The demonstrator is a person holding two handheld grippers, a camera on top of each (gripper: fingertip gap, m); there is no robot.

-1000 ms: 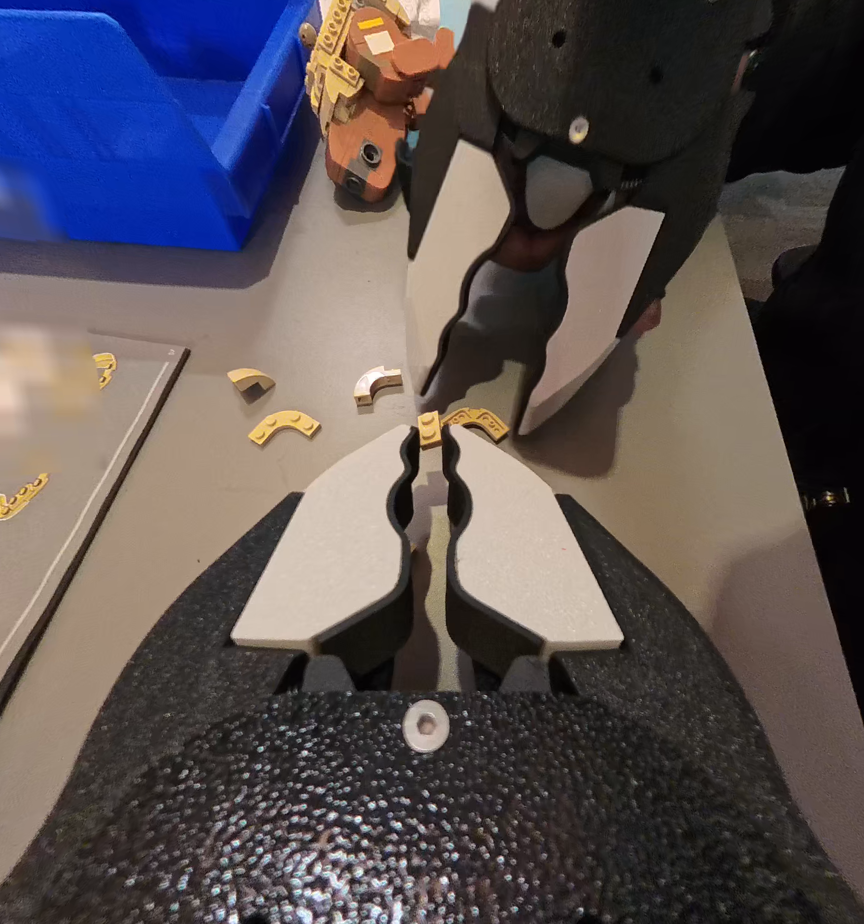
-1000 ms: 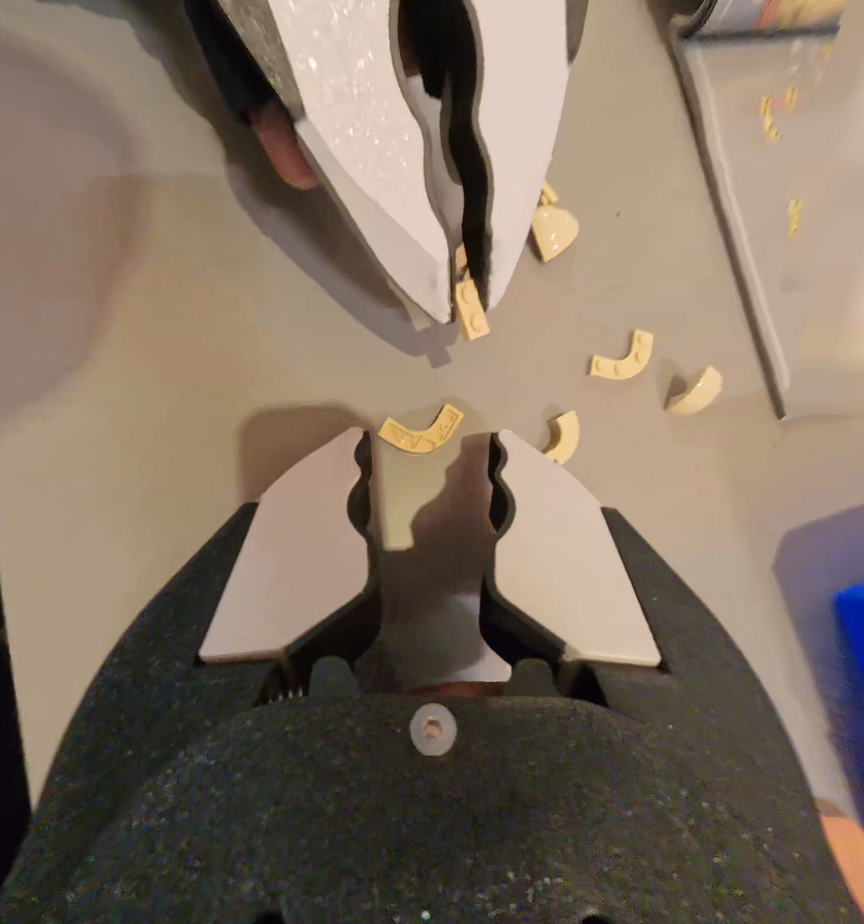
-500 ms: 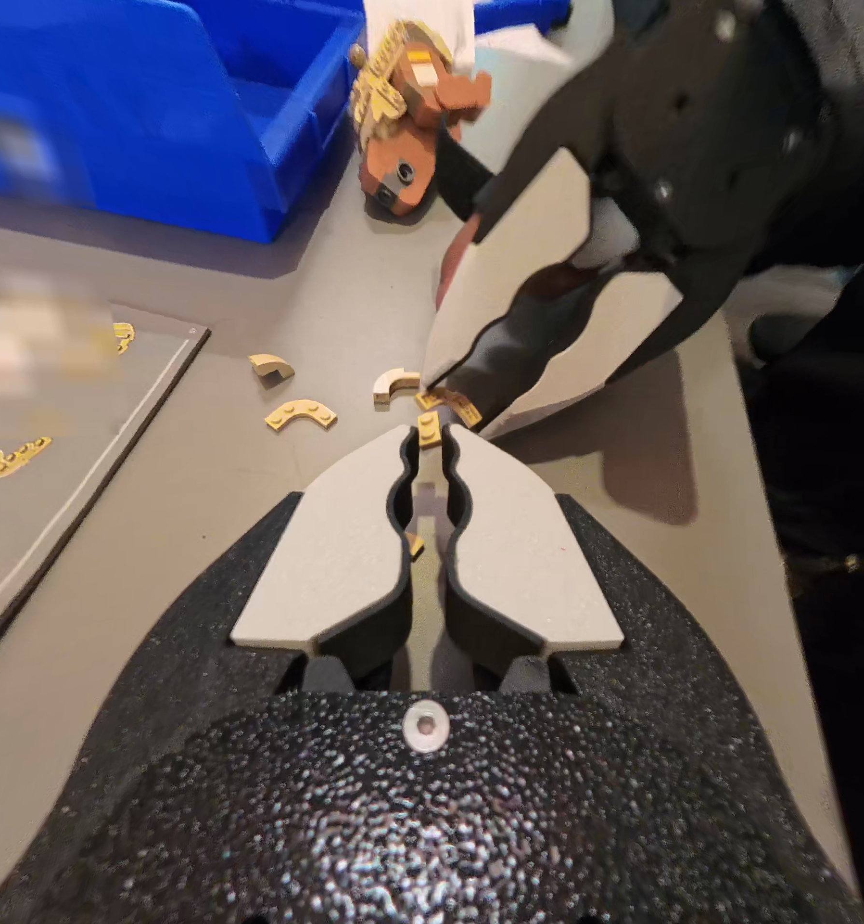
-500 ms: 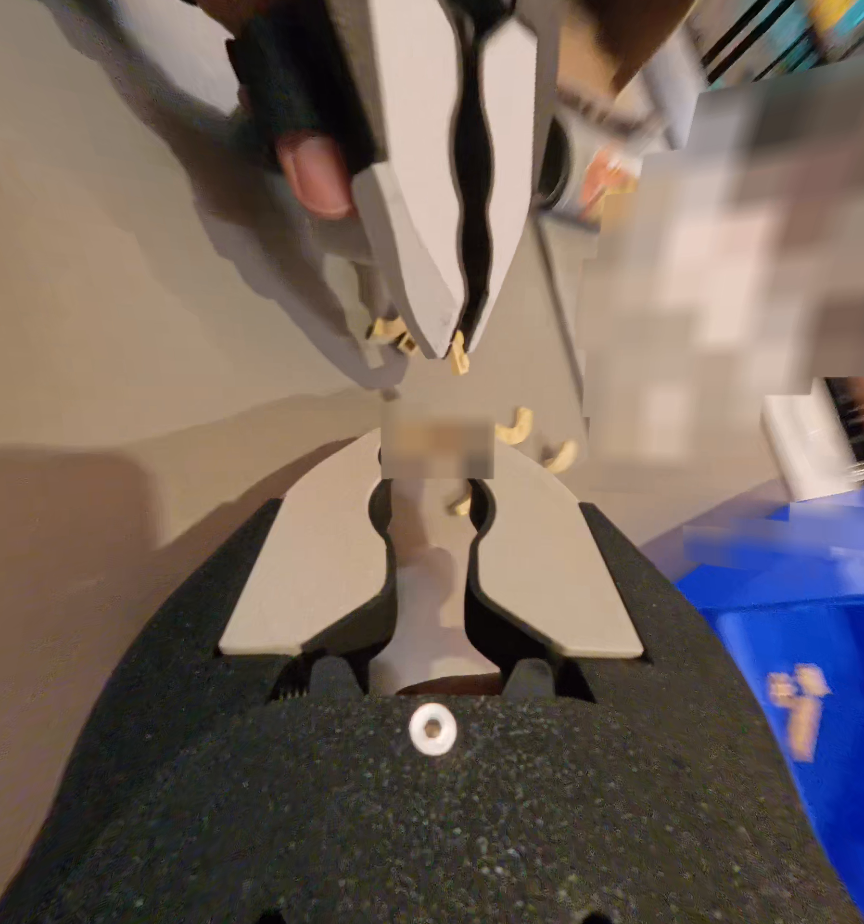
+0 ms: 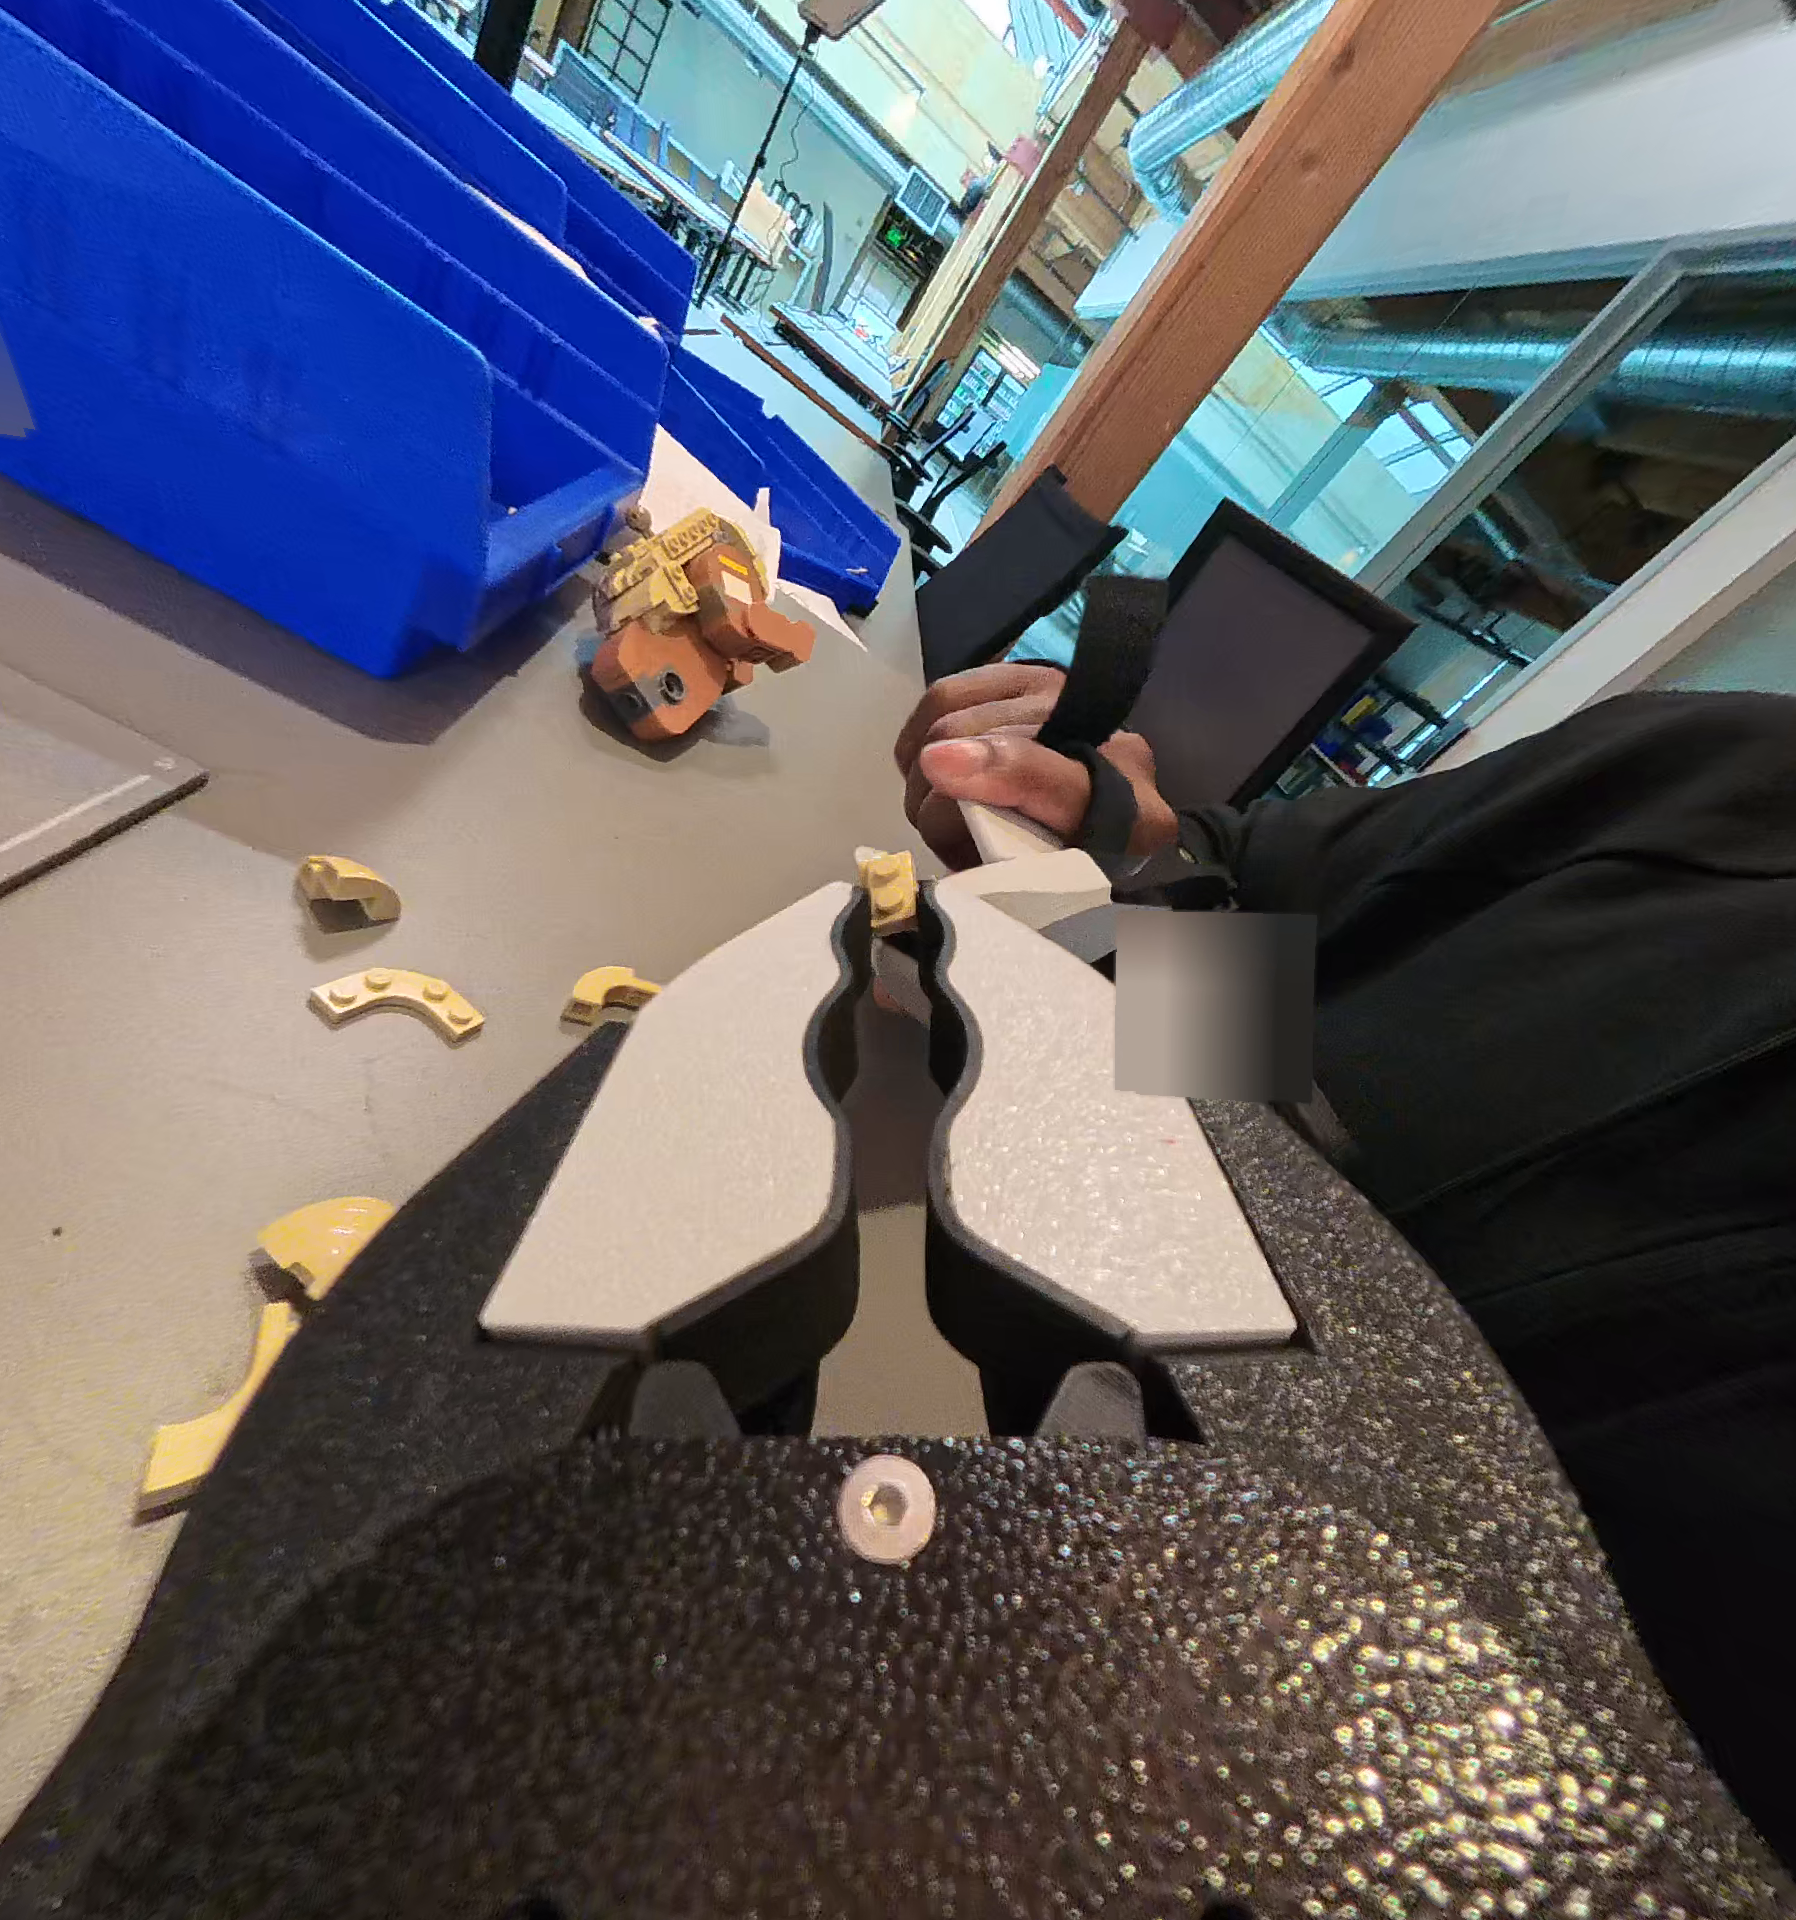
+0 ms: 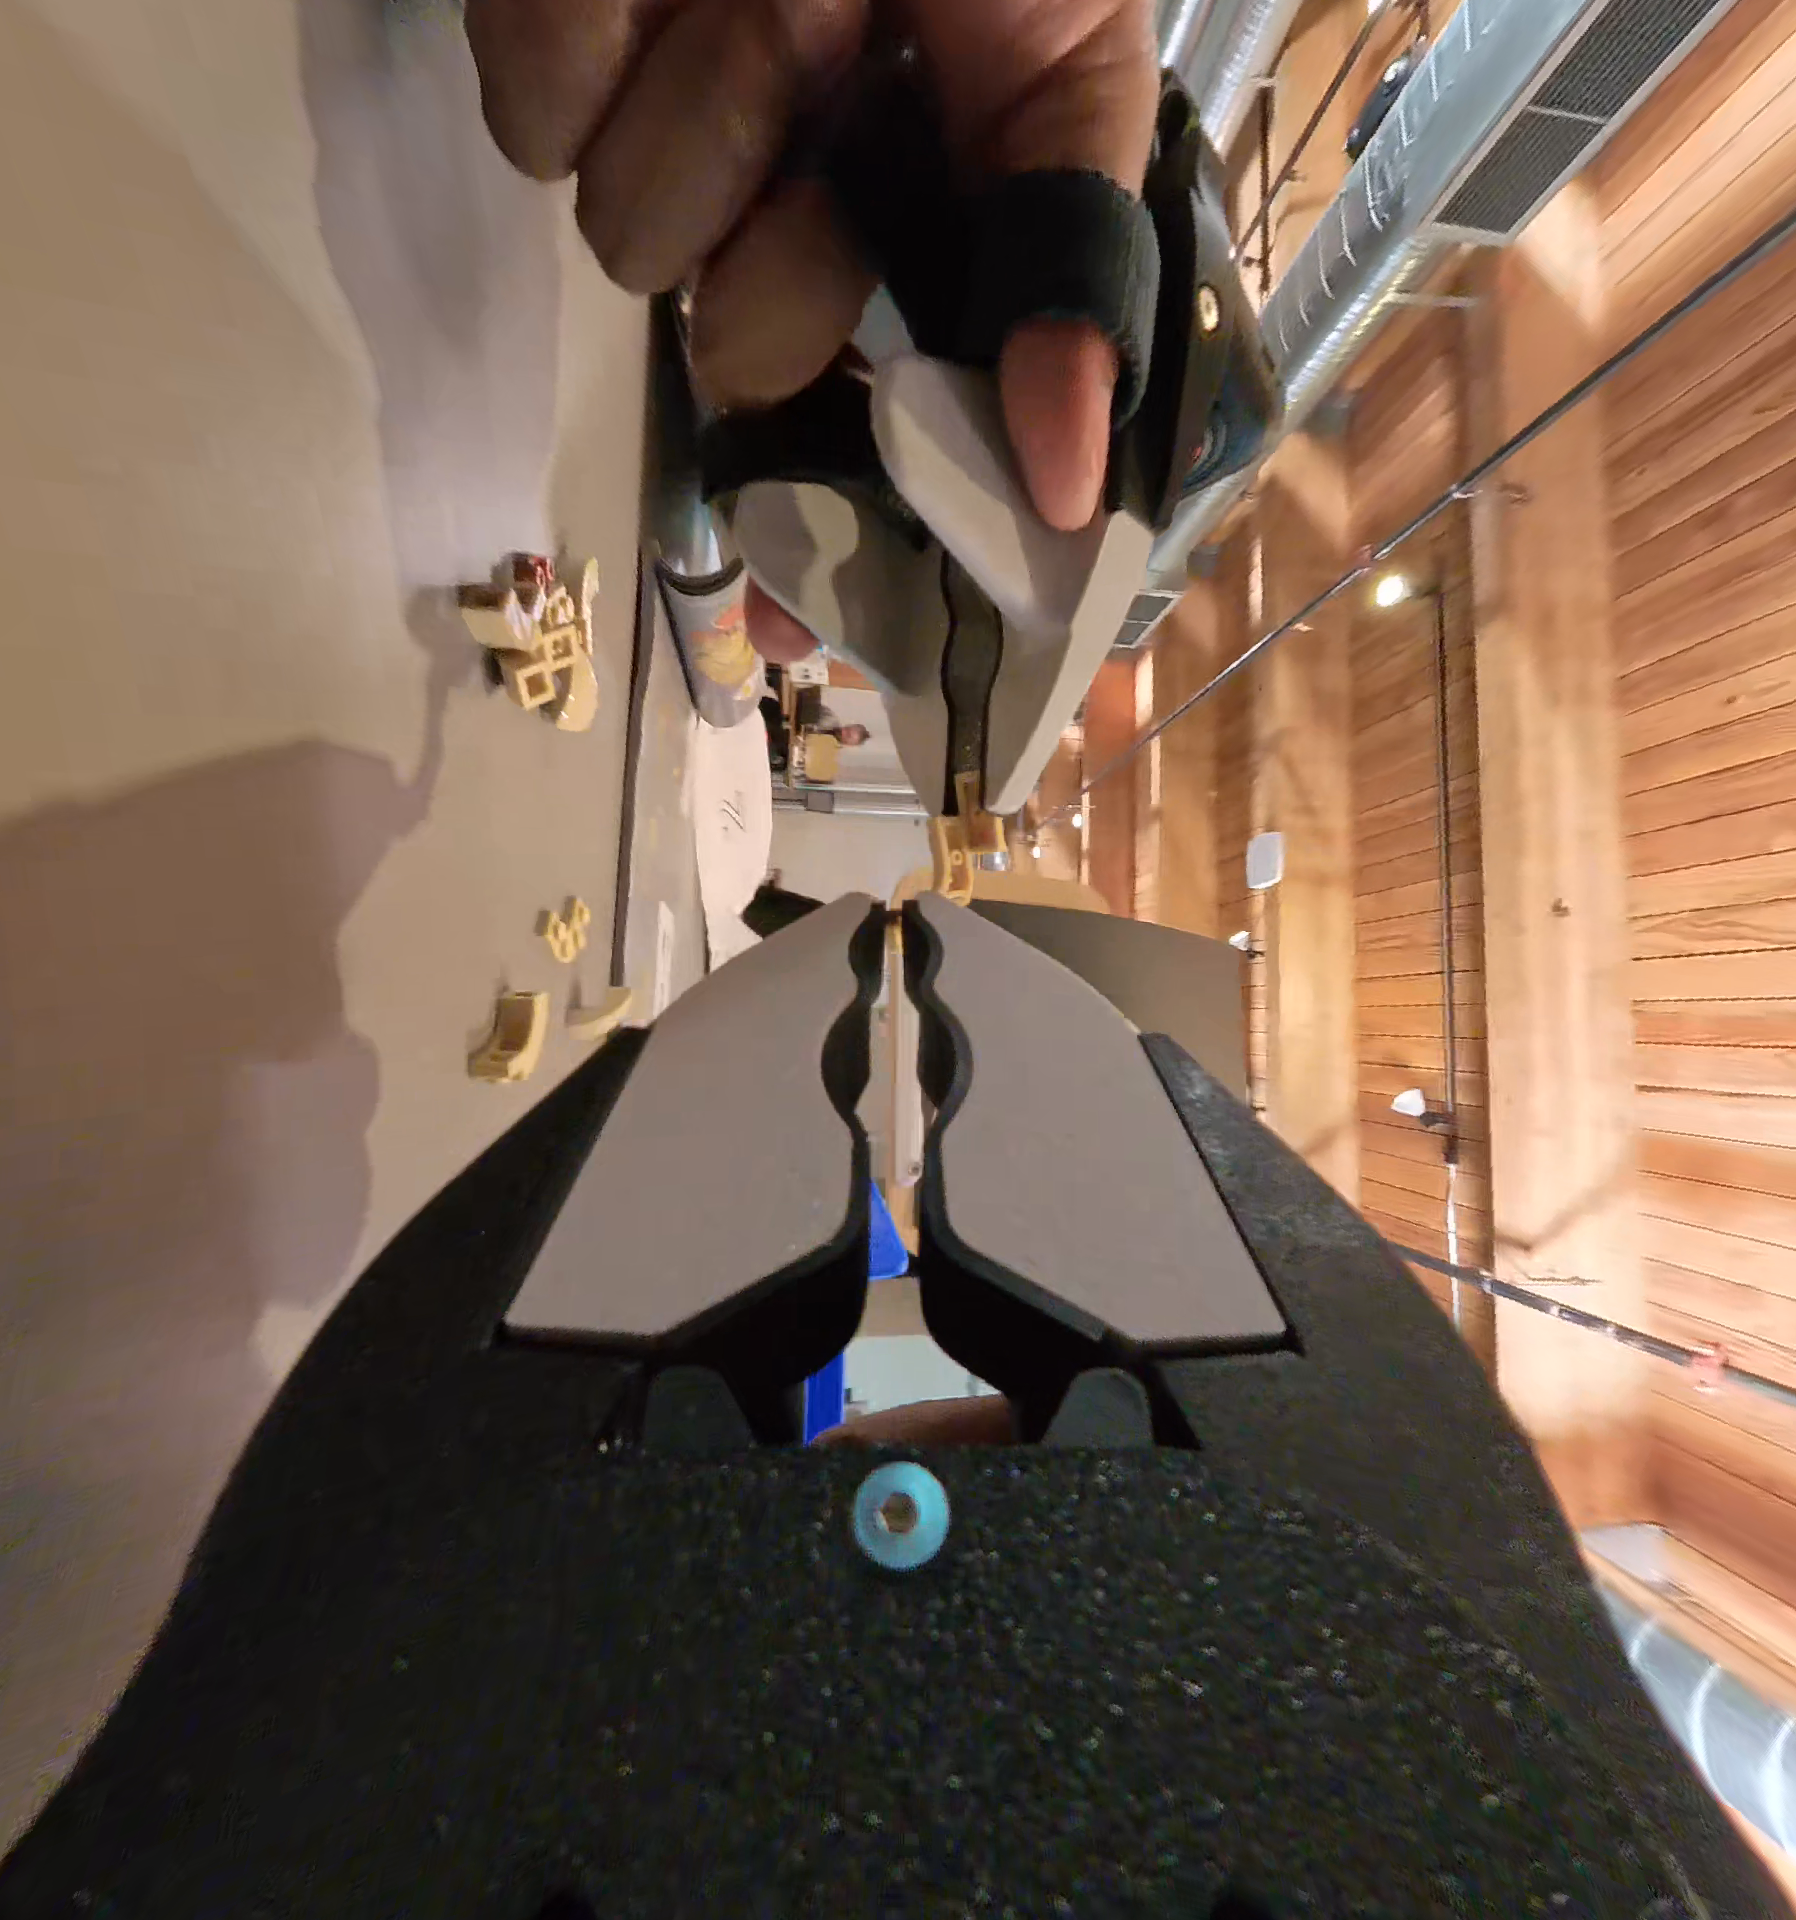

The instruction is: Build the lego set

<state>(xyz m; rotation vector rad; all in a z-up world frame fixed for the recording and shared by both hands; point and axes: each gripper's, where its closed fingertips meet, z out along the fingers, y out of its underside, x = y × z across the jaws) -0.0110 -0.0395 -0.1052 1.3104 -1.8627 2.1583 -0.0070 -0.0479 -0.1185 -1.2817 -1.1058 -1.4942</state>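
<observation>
The left gripper point(image 5: 892, 906) is narrowed on a small tan studded plate point(image 5: 891, 891), its fingertips pressing the piece from both sides so that the studded end sticks out past the tips. The right gripper point(image 6: 895, 914) is nearly shut on the edge of a thin tan curved piece point(image 6: 951, 864), which juts out beyond its tips; in the right wrist view that curved piece meets the piece held in the other gripper, and the two seem to be touching end to end, though the joint is small and partly hidden, so whether they are pressed together cannot be told. Both grippers are raised clear of the grey table point(image 5: 478, 831) and stand tip to tip, with the person's hand point(image 5: 1019, 769) wrapped around the right tool just behind the left one's fingers. On the table to the left lie loose tan parts: a curved studded plate point(image 5: 395, 1003), a rounded arch brick point(image 5: 345, 891), a small curved brick point(image 5: 608, 995) just beside the left finger, and two more curved pieces point(image 5: 250, 1361) near the gripper body. Farther back a brown and tan brick model point(image 5: 686, 644) sits just beside a row of blue bins point(image 5: 281, 416), and the corner of a dark mat point(image 5: 63, 810) shows at the left edge, with one more tan piece on it
</observation>
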